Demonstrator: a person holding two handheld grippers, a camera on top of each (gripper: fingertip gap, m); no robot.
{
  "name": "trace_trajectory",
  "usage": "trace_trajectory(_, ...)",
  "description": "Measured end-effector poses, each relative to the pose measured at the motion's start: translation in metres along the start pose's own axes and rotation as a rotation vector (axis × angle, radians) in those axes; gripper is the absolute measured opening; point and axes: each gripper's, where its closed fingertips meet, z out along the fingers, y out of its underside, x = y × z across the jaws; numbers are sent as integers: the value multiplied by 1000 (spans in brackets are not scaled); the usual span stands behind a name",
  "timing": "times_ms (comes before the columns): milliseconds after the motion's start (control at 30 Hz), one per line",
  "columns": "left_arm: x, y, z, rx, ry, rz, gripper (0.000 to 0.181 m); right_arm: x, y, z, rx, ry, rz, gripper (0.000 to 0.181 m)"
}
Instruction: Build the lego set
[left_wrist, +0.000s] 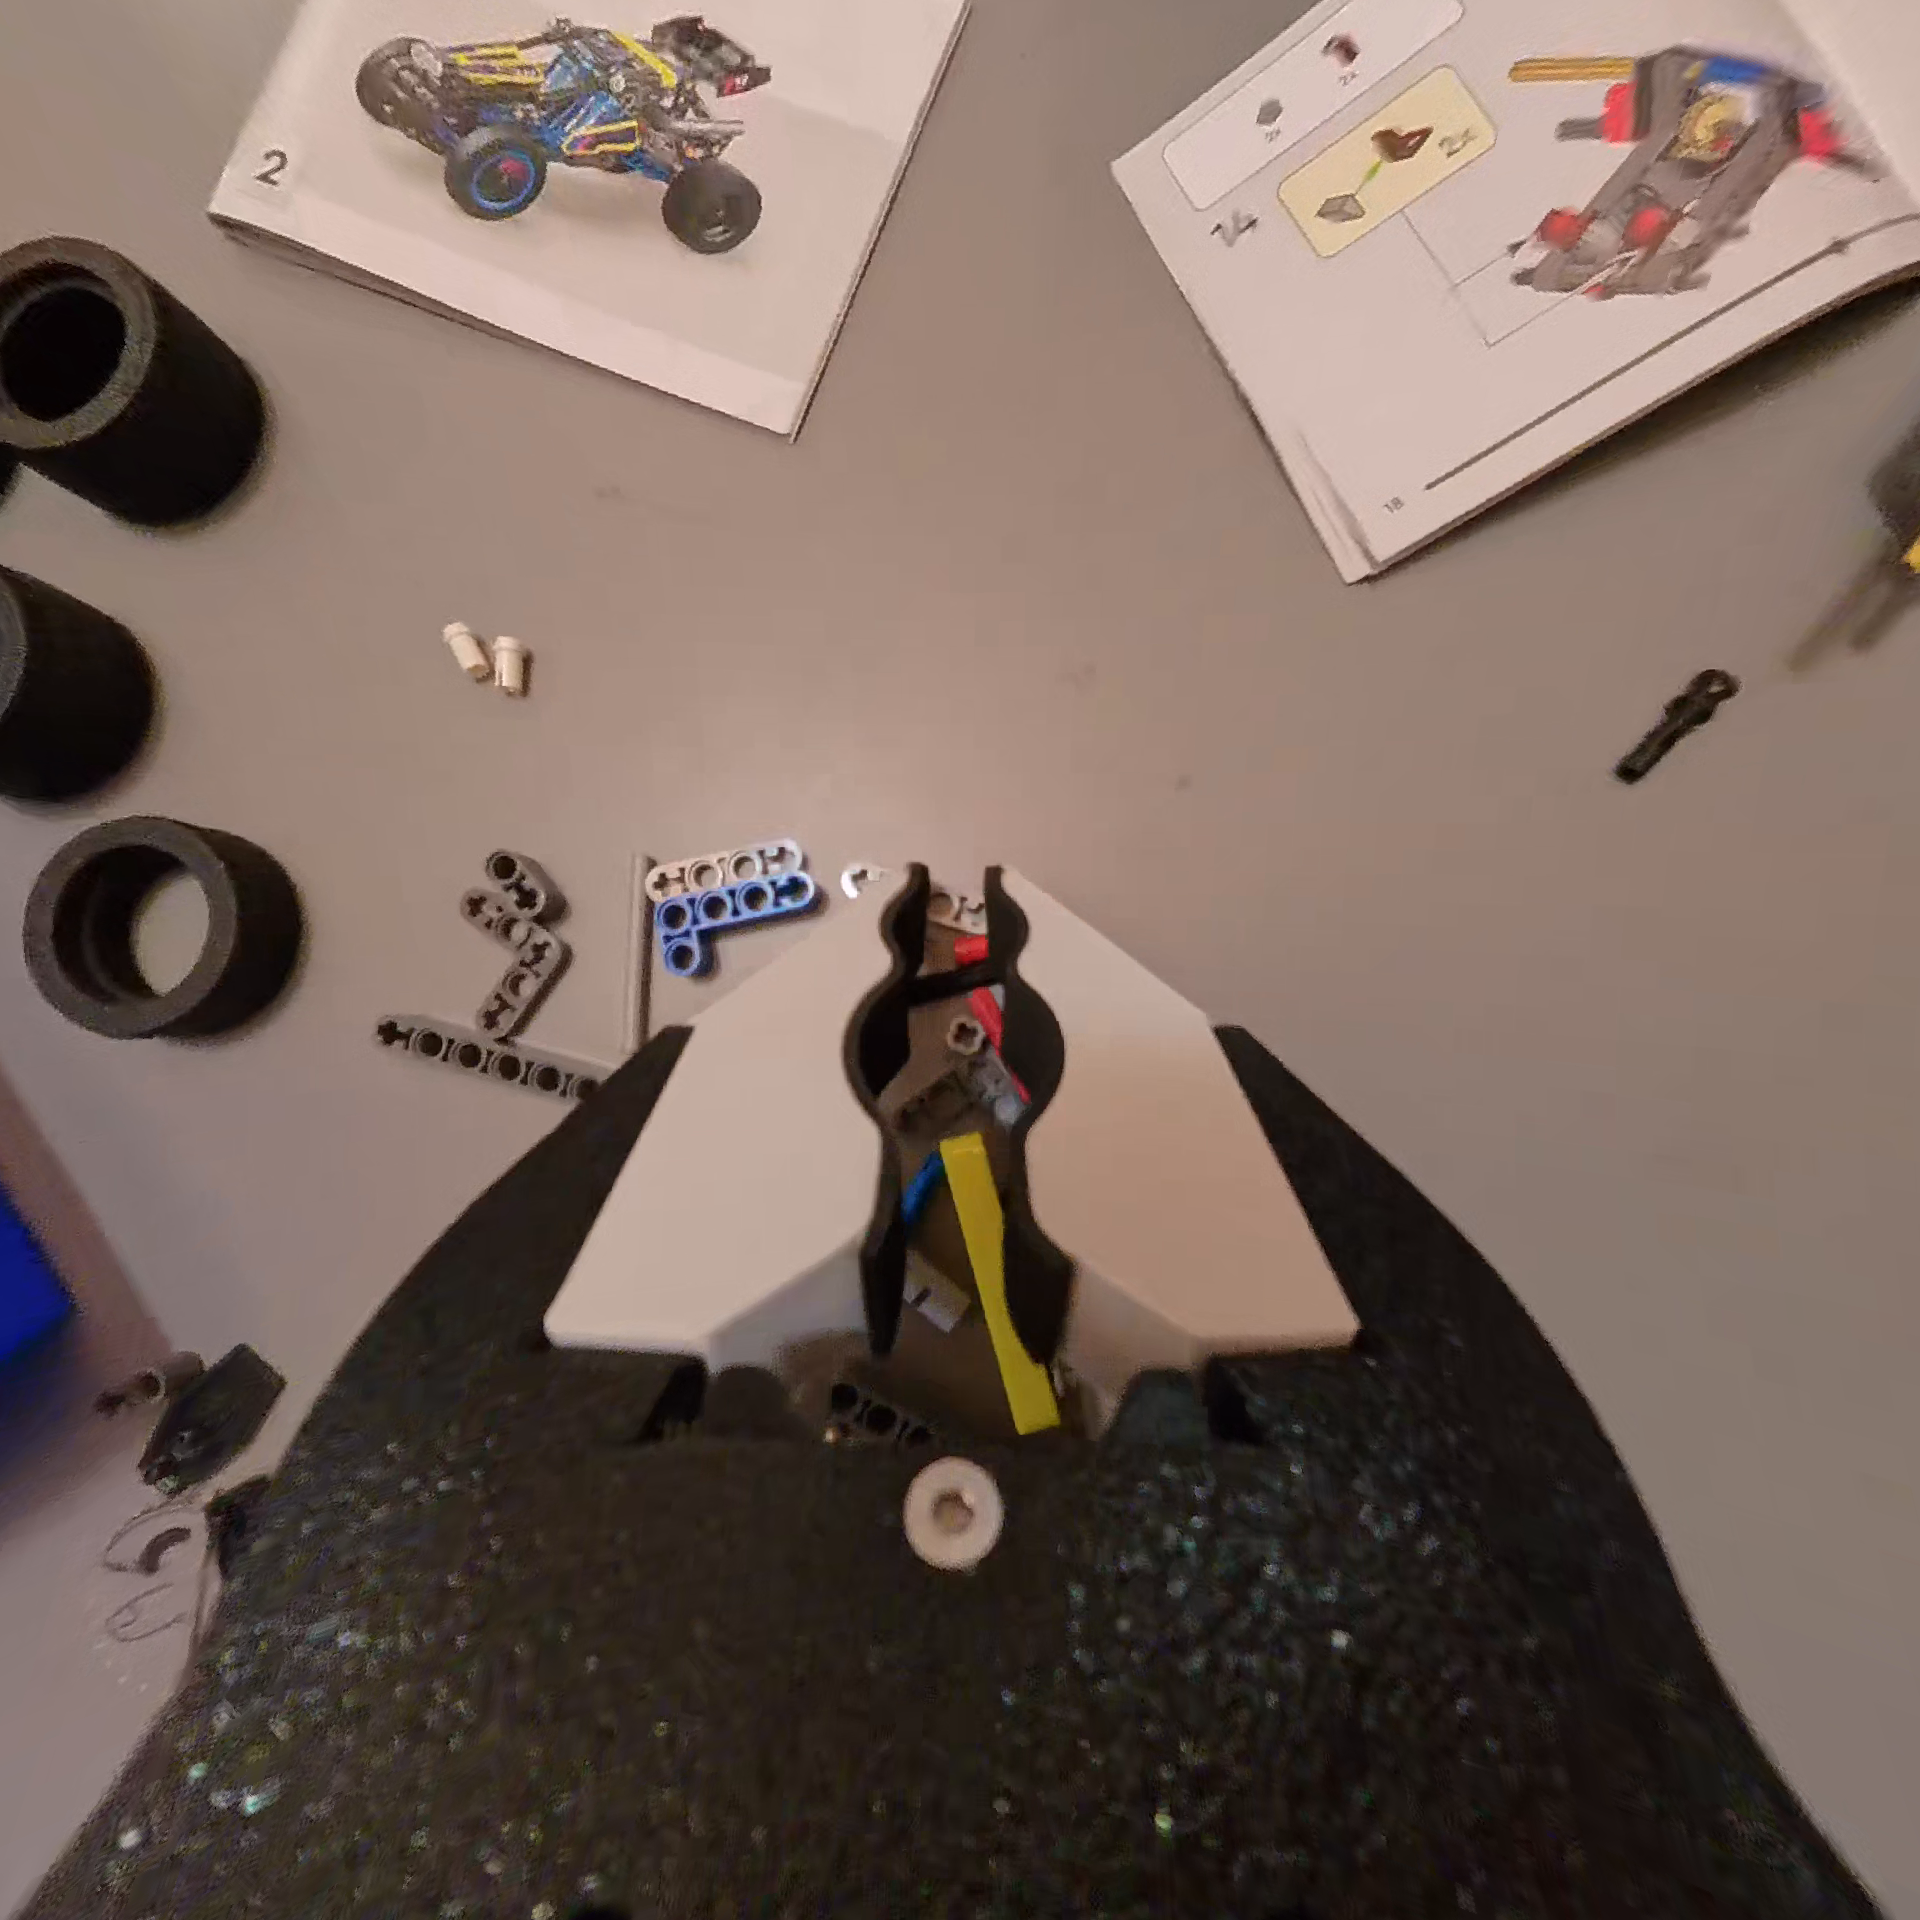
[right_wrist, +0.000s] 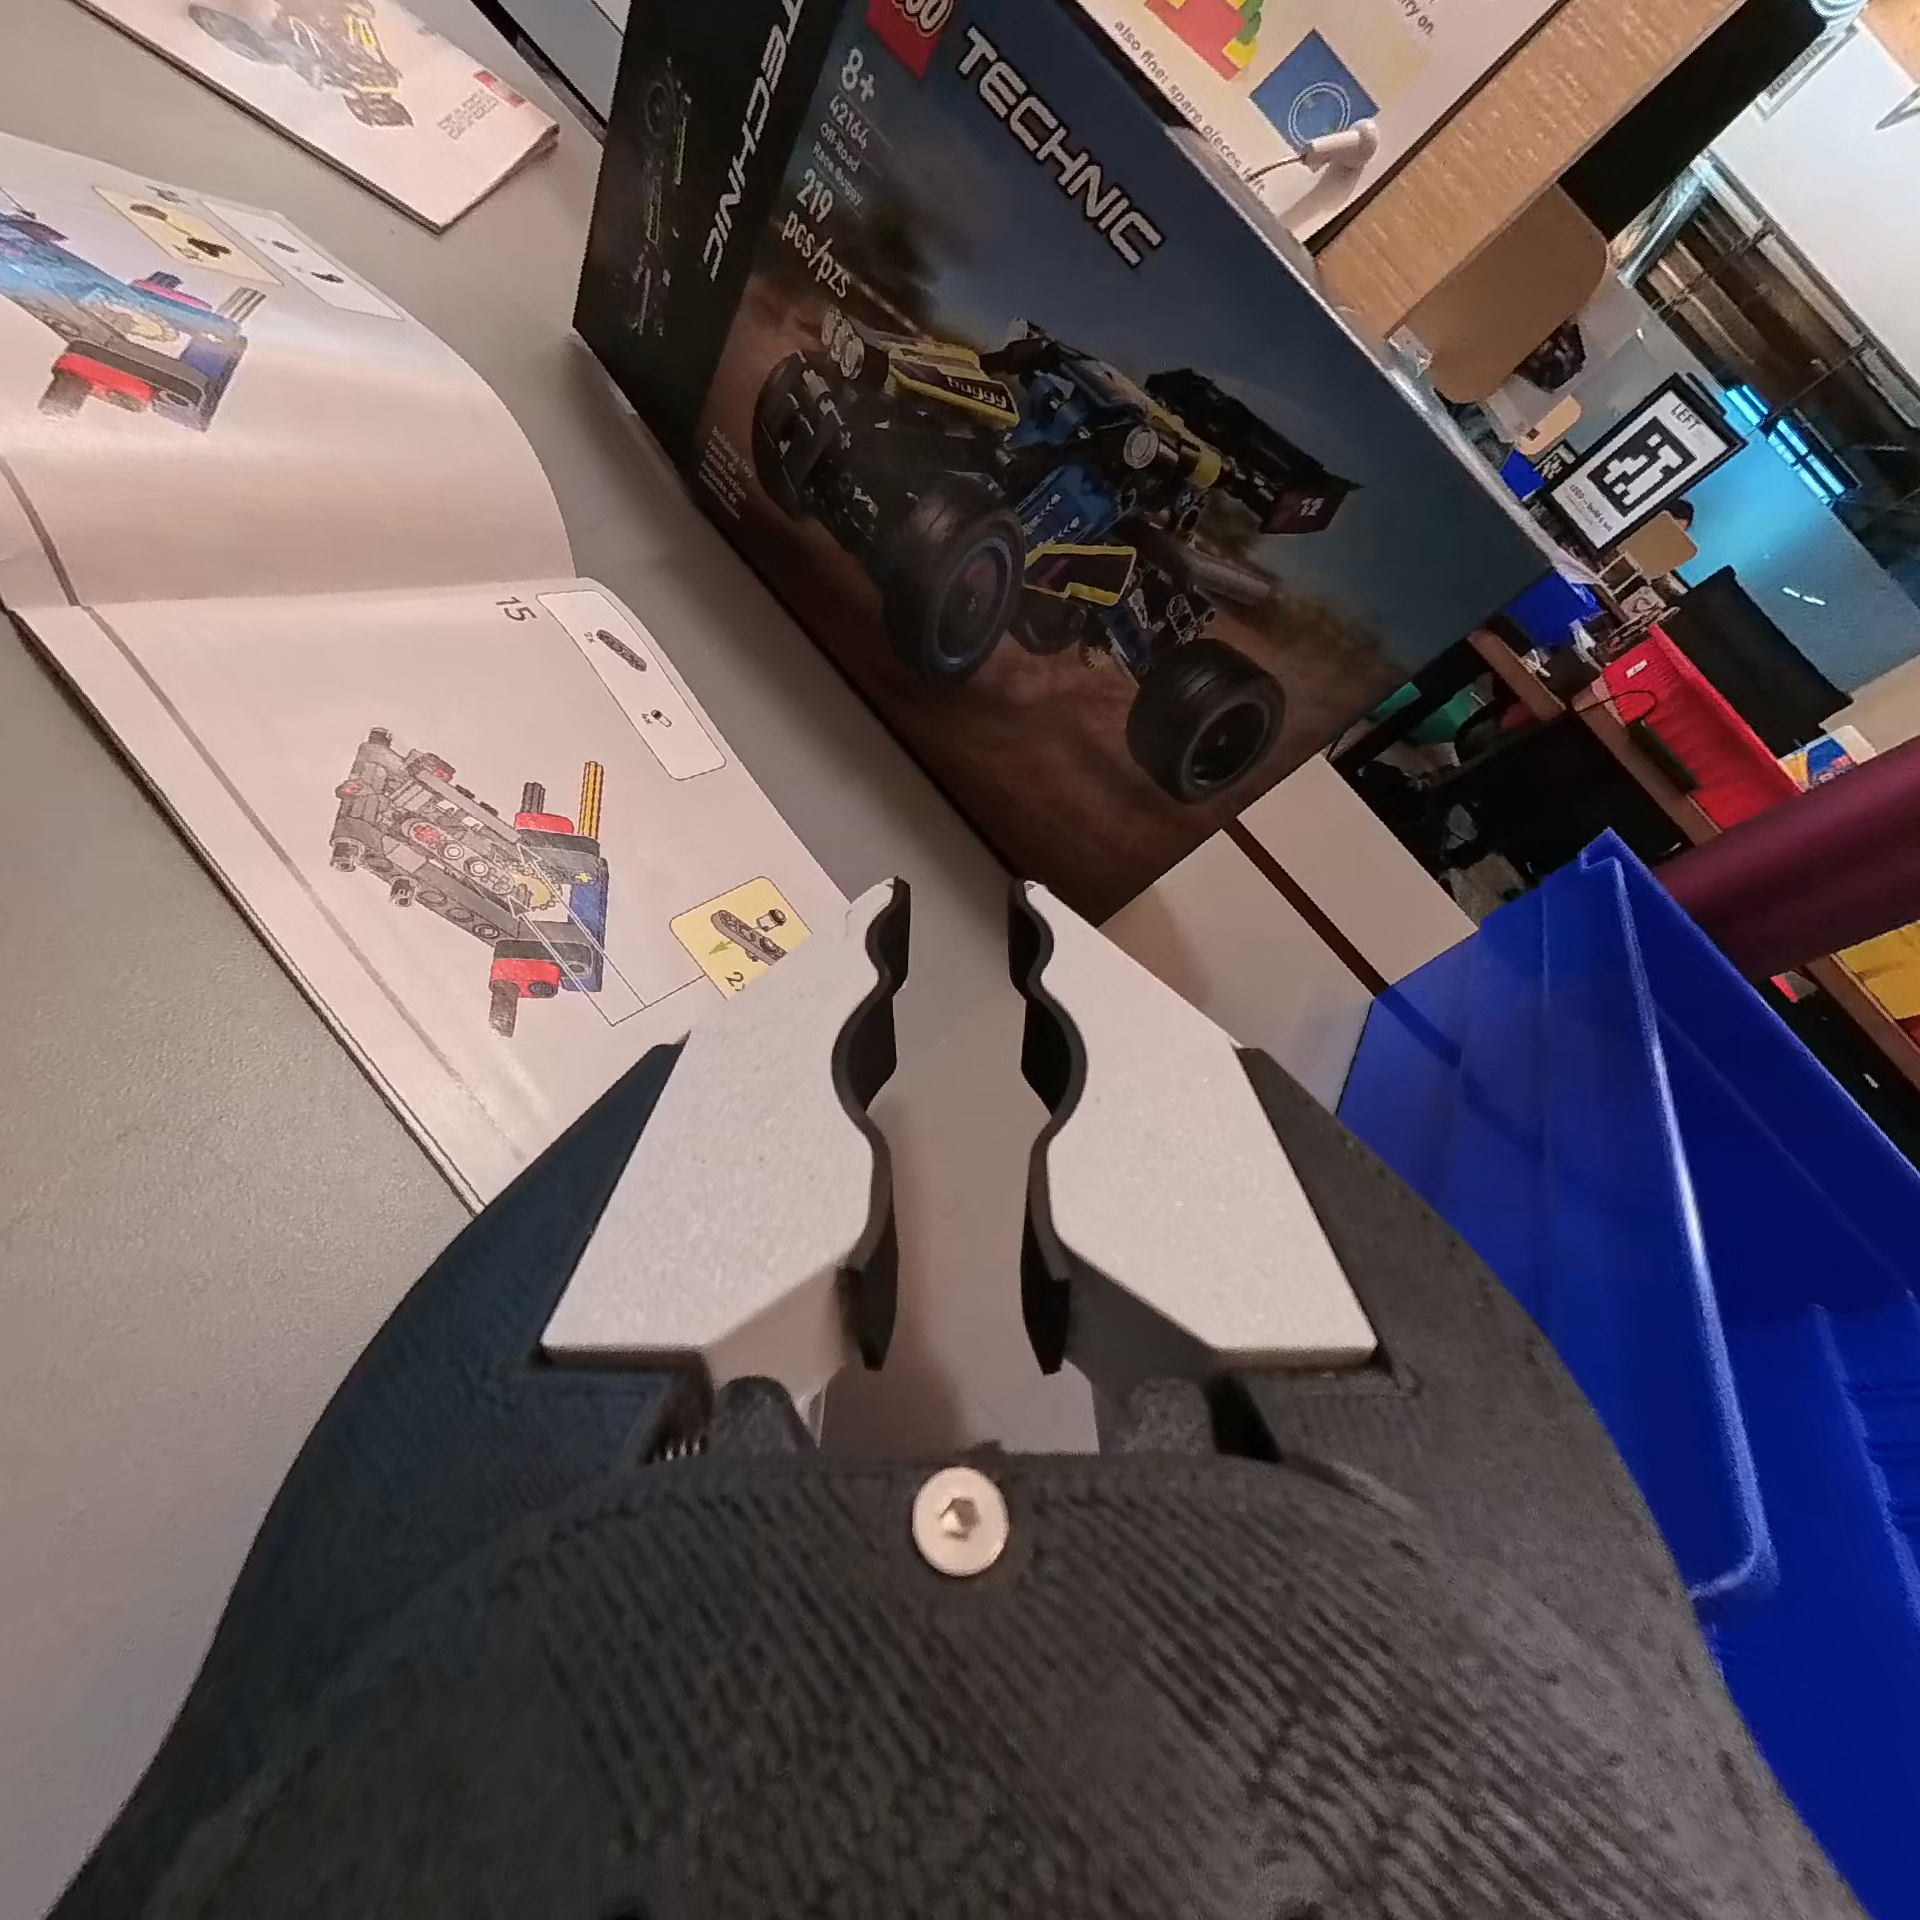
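Left wrist view first: closest to the camera is the left gripper (left_wrist: 956, 883), and it's clamped on the half-built model (left_wrist: 951, 1101), a grey chunk with a yellow beam (left_wrist: 992, 1278), red bits and a blue pin showing between the jaws. It's held over the grey table (left_wrist: 1039, 644). Around 9 o'clock from the tips sit loose parts: a blue L-beam (left_wrist: 717, 920) touching a light grey beam (left_wrist: 727, 864), some dark grey links (left_wrist: 516, 940) and a long grey beam (left_wrist: 488, 1062) below them. Two white pins (left_wrist: 488, 657) lie at about 10 o'clock. Three black tires (left_wrist: 161, 925) line the left edge from 8 to 10. At 11 there's a closed booklet (left_wrist: 582, 208) with a buggy on the cover, at 1 an open manual (left_wrist: 1507, 281), and at 3 a small black pin (left_wrist: 1675, 724).

Right wrist view: the right gripper (right_wrist: 956, 894) is nearest, jaws apart with nothing between them, just table showing through the gap. The manual (right_wrist: 416, 790) lies open from 9 to 10 o'clock, near the left finger. The set's box (right_wrist: 1039, 436) stands upright at 12 to 1. A blue bin (right_wrist: 1662, 1247) sits at 3, just beside the gripper body. The booklet (right_wrist: 343, 94) is way up at 11.
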Motion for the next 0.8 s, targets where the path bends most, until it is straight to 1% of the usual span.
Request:
trace_trajectory(67, -4, 3, 4, -46, -44, 6, 11, 0, 0, 0, -1, -2, 2, 17)
trace_trajectory(167, -7, 2, 6, -73, -86, 8, 9, 0, 1, 0, -4, -5, -4, 17)
trace_trajectory(200, -6, 3, 6, -81, -92, 11, 11, 0, 1, 1, -5, -6, -6, 17)
trace_trajectory(267, 0, 1, 7, -78, -81, 8, 8, 0, 1, 0, -3, -5, -7, 17)
trace_trajectory(367, 34, -3, 9, -46, 41, 29, 7, 0, 1, 0, -3, -6, -5, 17)
trace_trajectory(467, 59, -4, 9, -26, 77, 89, 5, 0, 1, 0, -5, -8, -6, 17)
trace_trajectory(567, 97, 4, 0, -27, 198, 150, 8, -1, 1, 0, -2, -9, -8, 17)
trace_trajectory(700, 143, 17, -12, -28, 296, 200, 9, -1, 1, 0, -3, -6, -10, 17)
trace_trajectory(800, 188, 13, -11, 8, 368, 273, 10, -1, 1, 0, -2, -6, -10, 17)
